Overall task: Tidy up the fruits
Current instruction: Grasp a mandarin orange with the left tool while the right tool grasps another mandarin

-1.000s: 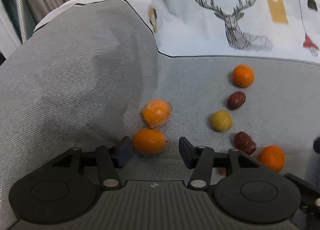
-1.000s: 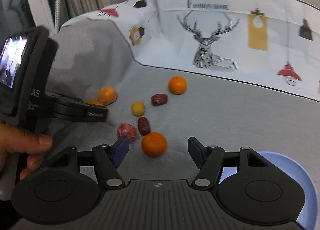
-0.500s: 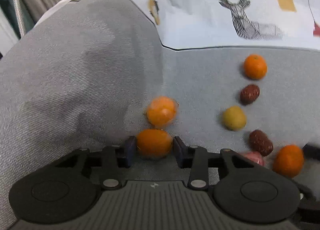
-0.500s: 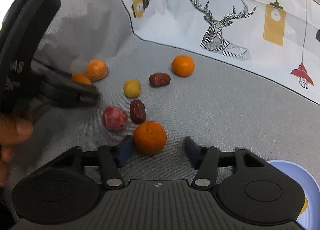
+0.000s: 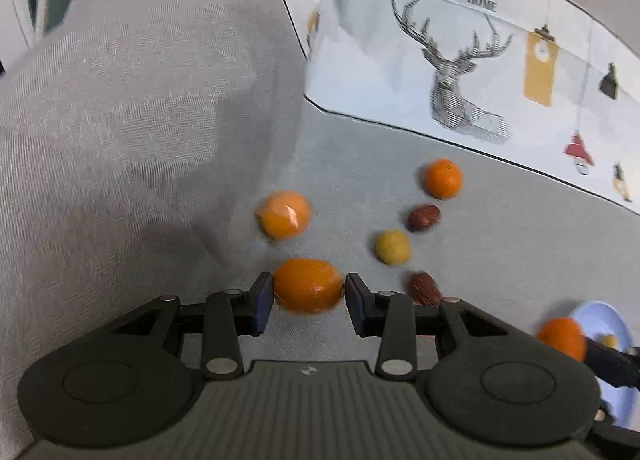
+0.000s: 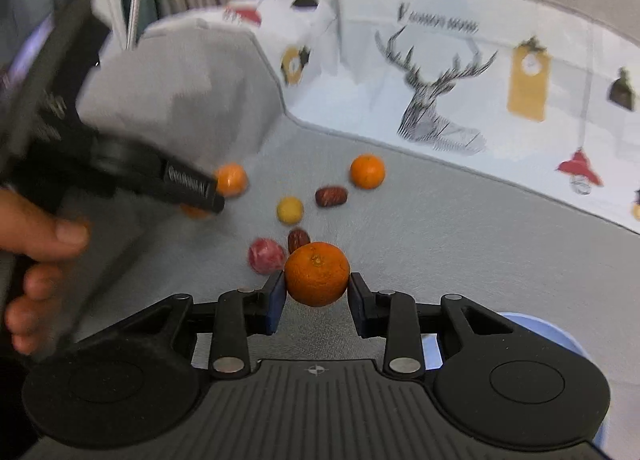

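My left gripper [image 5: 309,293] is shut on an oval orange kumquat [image 5: 309,285] and holds it just above the grey sofa seat [image 5: 500,244]. My right gripper [image 6: 317,292] is shut on a round tangerine [image 6: 317,274], lifted off the seat. On the seat lie a wrapped orange fruit [image 5: 285,214], a tangerine [image 5: 443,178], two red dates [image 5: 423,217] [image 5: 424,287], a yellow fruit [image 5: 393,246] and a pink wrapped fruit [image 6: 266,255]. A light blue plate [image 5: 608,324] sits at the right with a small yellow fruit in it.
The grey sofa armrest [image 5: 140,120] rises on the left. A white printed cushion cover with a deer [image 5: 460,72] lines the back. In the right wrist view the left gripper and the hand holding it [image 6: 44,228] fill the left side.
Both grippers have closed on their fruits and lifted them. The left gripper has pulled back and turned right, so the blue plate has come into its view.
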A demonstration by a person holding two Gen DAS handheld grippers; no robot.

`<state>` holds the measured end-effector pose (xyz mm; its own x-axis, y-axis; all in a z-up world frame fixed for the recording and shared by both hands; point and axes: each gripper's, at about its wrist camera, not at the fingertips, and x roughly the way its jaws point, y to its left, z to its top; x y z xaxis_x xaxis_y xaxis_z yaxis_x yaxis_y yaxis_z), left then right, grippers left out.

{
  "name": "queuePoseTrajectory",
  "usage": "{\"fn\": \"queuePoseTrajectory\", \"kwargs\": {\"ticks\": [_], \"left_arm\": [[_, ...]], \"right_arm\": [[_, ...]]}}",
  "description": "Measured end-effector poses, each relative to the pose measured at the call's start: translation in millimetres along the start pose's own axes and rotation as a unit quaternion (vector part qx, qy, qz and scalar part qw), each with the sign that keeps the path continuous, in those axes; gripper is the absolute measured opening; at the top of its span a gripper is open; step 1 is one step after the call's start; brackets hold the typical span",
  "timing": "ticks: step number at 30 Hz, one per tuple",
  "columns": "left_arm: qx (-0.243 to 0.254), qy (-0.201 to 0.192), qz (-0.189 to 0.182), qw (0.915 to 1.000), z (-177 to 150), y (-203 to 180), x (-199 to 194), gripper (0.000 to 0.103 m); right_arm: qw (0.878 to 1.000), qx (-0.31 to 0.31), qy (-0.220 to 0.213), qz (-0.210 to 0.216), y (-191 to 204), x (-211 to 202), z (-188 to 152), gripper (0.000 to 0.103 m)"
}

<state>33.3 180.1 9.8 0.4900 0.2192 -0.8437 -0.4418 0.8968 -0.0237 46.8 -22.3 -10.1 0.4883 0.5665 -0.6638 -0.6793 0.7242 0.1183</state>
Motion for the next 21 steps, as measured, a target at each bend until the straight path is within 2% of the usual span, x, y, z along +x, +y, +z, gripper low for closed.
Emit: {"fn": "queuePoseTrajectory", "kwargs": {"ticks": [3,7,10,12,15,21], "left_arm": [[-0.017,0.025,-0.040,0.9988,-3.6,2.4,-6.9,0.043],[-0.029,0.044,-0.051,0.9973,-10.4,8.2,-12.0,0.043],[-0.044,0.086,-0.075,0.9925,-15.2,13.0,-4.9,0.043],[-0.037,0.110,-0.092,0.9891,-19.6,7.4,0.6,0.044],[-0.002,0.123,-0.086,0.9887,-24.0,-3.1,7.1,0.044],[0.026,0.143,-0.067,0.9871,-29.1,-12.2,16.9,0.044]], "right_arm": [[1.000,0.008,-0.012,0.011,1.0,-38.0,-1.1,0.035],[1.000,0.003,-0.005,0.007,6.0,-64.4,-23.1,0.035],[1.000,0.022,0.013,0.005,8.2,-59.9,-45.7,0.035],[0.999,0.024,0.027,0.007,10.8,-48.8,-56.3,0.035],[0.999,0.013,0.046,0.008,14.4,-32.9,-64.1,0.035],[0.997,0.007,0.074,0.003,13.6,-11.4,-71.5,0.035]]}}
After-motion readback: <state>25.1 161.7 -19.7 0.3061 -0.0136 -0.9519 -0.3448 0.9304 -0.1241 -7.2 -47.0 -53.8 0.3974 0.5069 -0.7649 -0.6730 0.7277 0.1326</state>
